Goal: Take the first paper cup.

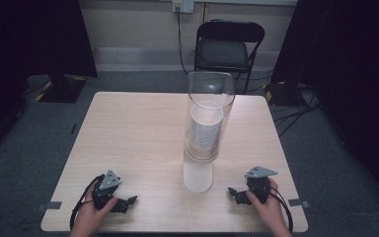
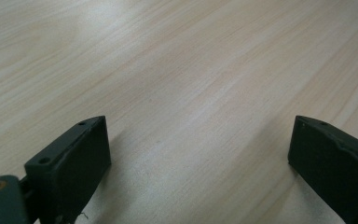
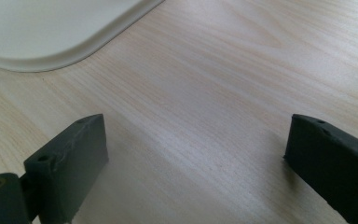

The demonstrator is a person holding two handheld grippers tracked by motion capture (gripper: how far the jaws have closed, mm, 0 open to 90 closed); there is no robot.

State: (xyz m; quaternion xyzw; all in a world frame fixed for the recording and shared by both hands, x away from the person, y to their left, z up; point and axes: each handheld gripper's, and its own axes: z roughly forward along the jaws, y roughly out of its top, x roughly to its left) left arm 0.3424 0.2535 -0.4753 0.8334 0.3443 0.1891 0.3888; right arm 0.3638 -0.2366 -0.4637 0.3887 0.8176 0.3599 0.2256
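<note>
High view: both claws, left (image 1: 128, 201) and right (image 1: 234, 192), rest wide apart and empty on the bench (image 1: 128, 128), flanking the cup dispenser (image 1: 203, 133) at centre, likely ready to reach for it.

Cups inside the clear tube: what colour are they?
White cups, best seen in the high view.

The clear tube (image 1: 209, 118) blurs the stacked cups (image 1: 206, 127) inside; in the right gripper view, a white base (image 3: 51, 28) beside the jaws runs off frame.
</note>
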